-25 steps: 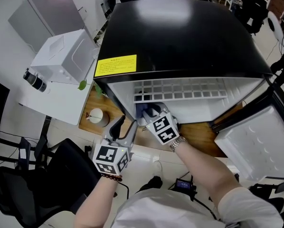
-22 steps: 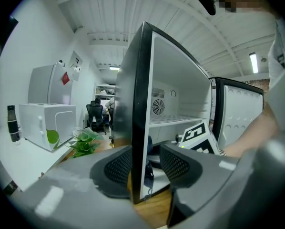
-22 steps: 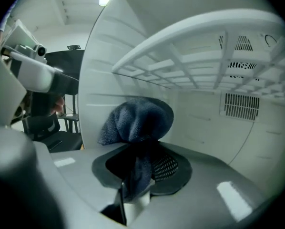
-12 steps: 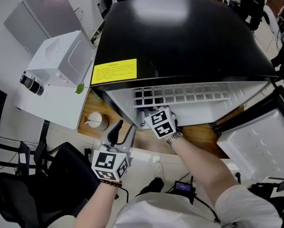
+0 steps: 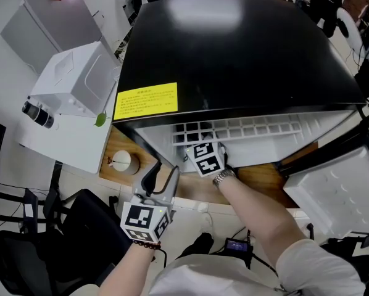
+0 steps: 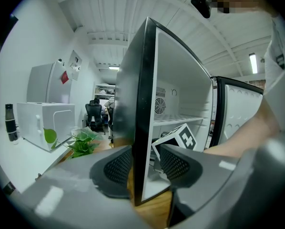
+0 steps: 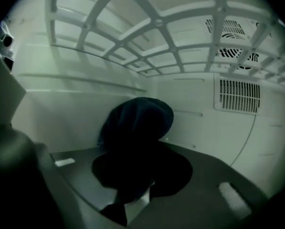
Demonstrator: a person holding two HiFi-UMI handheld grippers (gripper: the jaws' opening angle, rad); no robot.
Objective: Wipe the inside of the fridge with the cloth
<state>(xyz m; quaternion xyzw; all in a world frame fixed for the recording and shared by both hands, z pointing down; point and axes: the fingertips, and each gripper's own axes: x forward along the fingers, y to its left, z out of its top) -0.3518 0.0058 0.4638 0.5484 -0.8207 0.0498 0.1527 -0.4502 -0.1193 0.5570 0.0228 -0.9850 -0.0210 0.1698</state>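
Note:
The black fridge (image 5: 234, 48) stands open, its white inside and grid shelf (image 5: 246, 128) showing. My right gripper (image 7: 133, 175) reaches in under the shelf; in the head view only its marker cube (image 5: 206, 159) shows. It is shut on a bunched dark blue cloth (image 7: 137, 123), which sits against the white inner wall near the back left corner. My left gripper (image 5: 161, 172) hovers outside at the fridge's front left corner. Its jaws (image 6: 145, 165) stand open, and the front edge of the fridge's left wall (image 6: 142, 104) lines up between them with gaps on both sides.
The fridge door (image 5: 332, 190) hangs open at the right, white side up. A wooden tabletop (image 5: 126, 143) carries the fridge and a small white round thing (image 5: 121, 161). Left of it are a white box-like appliance (image 5: 79, 79), a bottle (image 5: 36, 113) and a green plant (image 6: 83, 142).
My right gripper has pushed deeper into the fridge with the cloth, and the blue cloth no longer shows in the head view. The left gripper has stayed by the corner.

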